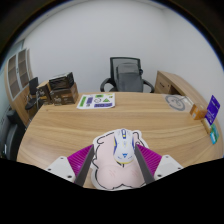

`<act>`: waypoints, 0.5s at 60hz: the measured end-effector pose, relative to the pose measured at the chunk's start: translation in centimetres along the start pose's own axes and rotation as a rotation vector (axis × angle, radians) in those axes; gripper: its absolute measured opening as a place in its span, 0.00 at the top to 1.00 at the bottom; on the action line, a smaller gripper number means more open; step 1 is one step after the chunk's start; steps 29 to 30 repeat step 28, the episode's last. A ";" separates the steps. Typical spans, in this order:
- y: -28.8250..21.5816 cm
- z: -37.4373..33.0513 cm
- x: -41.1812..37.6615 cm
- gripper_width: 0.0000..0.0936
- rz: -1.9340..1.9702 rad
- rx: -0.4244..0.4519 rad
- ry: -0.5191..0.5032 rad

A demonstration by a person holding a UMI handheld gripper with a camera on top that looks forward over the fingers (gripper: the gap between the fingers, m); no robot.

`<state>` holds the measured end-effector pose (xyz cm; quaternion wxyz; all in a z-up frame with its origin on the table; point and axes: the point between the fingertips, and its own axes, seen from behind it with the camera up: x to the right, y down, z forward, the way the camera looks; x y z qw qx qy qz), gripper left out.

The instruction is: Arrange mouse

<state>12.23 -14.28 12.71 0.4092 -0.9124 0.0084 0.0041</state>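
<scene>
Resting on a mousepad, the mouse sits between spread fingers.

My gripper points forward and slightly down, its two fingers spread apart at either side, purple pads facing inward with a wide gap between them.

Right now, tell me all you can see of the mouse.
The mouse is white with a pale blue stripe and scroll wheel along its middle, plastic by its look. It lies flat on a light pink mat on the wooden table, between the hand-held gripper fingers, which stand open on either side.
</scene>
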 end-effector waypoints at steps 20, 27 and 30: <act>3.2 -19.1 -8.9 0.11 0.067 0.102 0.025; 5.4 -24.5 -11.7 0.11 0.120 0.118 0.022; 5.8 -25.1 -11.9 0.11 0.125 0.117 0.024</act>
